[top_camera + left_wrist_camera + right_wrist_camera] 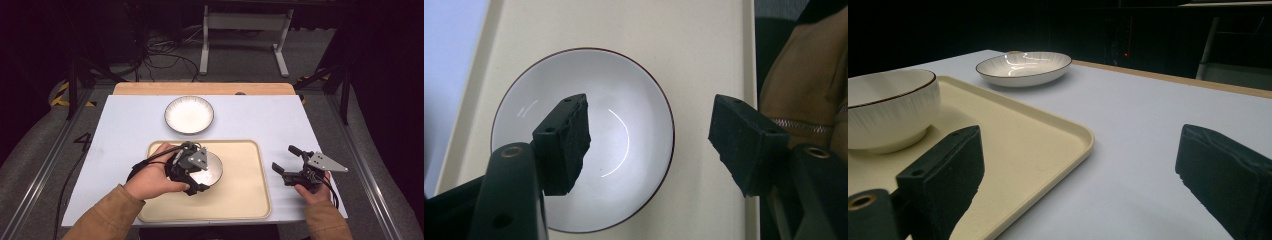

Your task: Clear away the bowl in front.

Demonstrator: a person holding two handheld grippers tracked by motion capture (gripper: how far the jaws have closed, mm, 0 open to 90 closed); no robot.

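The left gripper [196, 172] hangs open above the white brown-rimmed bowl [583, 140], which stands at the cream plastic tray's [240, 195] nine o'clock. If lowered carelessly, a jaw could tip it. The right gripper [286, 161] waits open.

The tray [250, 200] is seen from above and behind in the high view. It is viewed straight down, close, from the left gripper view, and low across its right edge from the right gripper view; the bowl [589, 135] on it is shared.
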